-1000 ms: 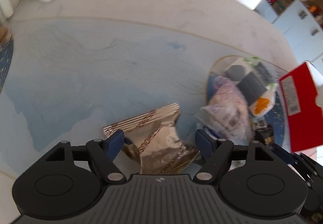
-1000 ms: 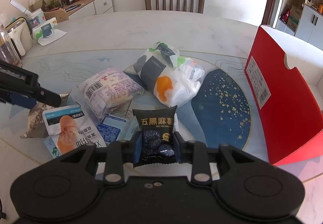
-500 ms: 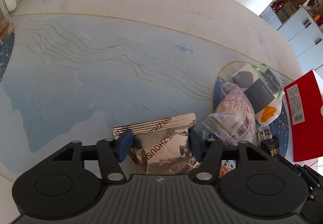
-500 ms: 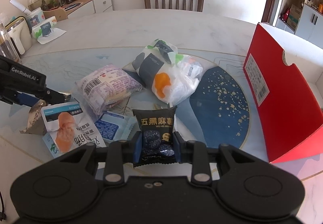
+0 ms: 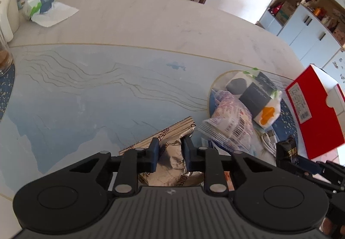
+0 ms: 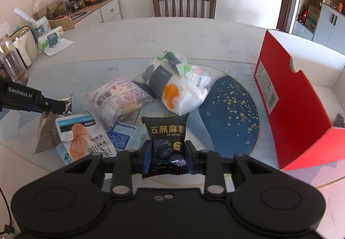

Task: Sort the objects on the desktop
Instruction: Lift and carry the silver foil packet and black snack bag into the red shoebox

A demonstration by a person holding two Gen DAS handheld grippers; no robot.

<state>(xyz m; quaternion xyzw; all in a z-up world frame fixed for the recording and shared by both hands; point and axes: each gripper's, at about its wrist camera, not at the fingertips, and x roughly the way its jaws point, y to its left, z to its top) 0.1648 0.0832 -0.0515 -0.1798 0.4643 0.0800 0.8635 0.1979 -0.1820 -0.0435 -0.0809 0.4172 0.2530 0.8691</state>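
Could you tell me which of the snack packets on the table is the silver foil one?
It is the crumpled silver packet between the closing jaws of the left gripper; the others are black, purple or white.

Both wrist views: close, downward, shared table (image 5: pixel 151 30)

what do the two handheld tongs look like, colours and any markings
Both tongs are matte black plastic with a ribbed grey-black body, two round discs on the sides and silver pivot pins. The left tongs and right tongs have dark blue fingertips. In the right wrist view, white "GenRobot.AI" lettering runs along the left one's side. No sleeves or hands show.
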